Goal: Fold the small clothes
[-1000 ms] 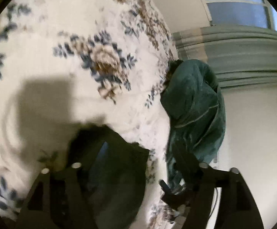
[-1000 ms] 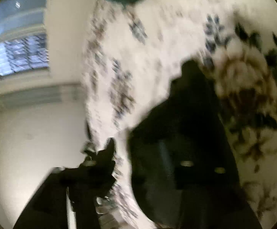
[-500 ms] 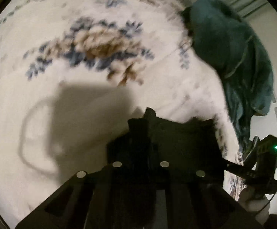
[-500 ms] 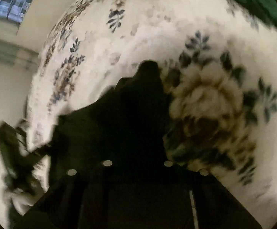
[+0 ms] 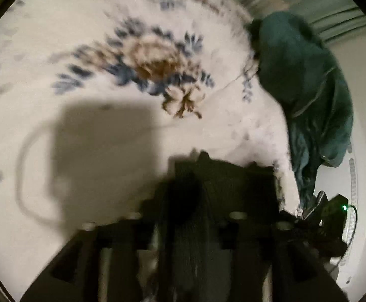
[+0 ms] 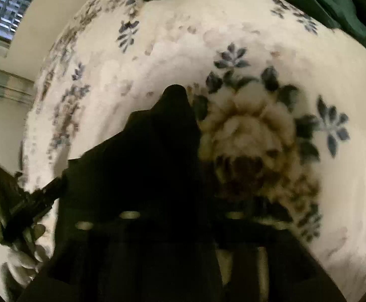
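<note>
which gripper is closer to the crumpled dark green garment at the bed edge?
Right, probably. In the left view, the right gripper sits just below the crumpled dark green garment. The left gripper is further in, over the small black cloth.

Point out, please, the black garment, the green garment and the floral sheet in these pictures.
black garment (image 6: 137, 166), right wrist view, on its dark middle above the fingers.
green garment (image 5: 303, 75), left wrist view, on its bunched upper part.
floral sheet (image 5: 82, 37), left wrist view, on a bare pale patch.
</note>
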### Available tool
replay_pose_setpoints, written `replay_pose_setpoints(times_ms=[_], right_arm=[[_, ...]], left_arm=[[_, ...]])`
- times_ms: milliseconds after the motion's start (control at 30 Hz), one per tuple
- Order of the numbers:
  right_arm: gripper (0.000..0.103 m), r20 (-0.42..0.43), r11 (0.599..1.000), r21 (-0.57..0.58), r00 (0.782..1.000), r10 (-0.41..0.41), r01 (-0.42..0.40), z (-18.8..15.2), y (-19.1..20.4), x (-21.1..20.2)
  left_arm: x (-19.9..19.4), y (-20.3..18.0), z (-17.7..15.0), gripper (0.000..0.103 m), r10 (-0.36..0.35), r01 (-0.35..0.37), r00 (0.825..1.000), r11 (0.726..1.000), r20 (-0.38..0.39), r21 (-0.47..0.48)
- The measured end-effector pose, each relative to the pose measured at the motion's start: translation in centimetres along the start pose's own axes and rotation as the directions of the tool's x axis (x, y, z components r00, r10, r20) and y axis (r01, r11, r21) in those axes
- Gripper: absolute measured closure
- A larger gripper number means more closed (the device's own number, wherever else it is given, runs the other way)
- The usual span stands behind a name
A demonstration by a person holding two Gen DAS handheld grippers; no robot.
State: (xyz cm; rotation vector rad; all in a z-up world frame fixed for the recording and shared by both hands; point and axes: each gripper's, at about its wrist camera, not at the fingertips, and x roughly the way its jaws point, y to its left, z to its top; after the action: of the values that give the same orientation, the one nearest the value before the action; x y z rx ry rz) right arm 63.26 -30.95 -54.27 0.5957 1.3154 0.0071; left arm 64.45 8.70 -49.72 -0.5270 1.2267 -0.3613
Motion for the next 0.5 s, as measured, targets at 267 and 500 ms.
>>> replay_pose_setpoints(times_ms=[267, 500], right_arm=[[0.0, -0.141, 0.989, -0.029, 0.98, 0.14, -0.145, -5.2, -4.3, -5.2], [0.0, -0.258, 0.977, -0.055, 0.948, 0.187, -0.207, -4.7, -5.2, -2.8]], left_arm=[[-7.5, 1.9, -15.5, 0.0, -0.008, 0.026, 0.997, 0.971, 0.073, -0.239], [-0.8, 2.2, -23.9, 0.0, -0.117, 0.152, 0.988, 0.841, 0.099, -0.519]])
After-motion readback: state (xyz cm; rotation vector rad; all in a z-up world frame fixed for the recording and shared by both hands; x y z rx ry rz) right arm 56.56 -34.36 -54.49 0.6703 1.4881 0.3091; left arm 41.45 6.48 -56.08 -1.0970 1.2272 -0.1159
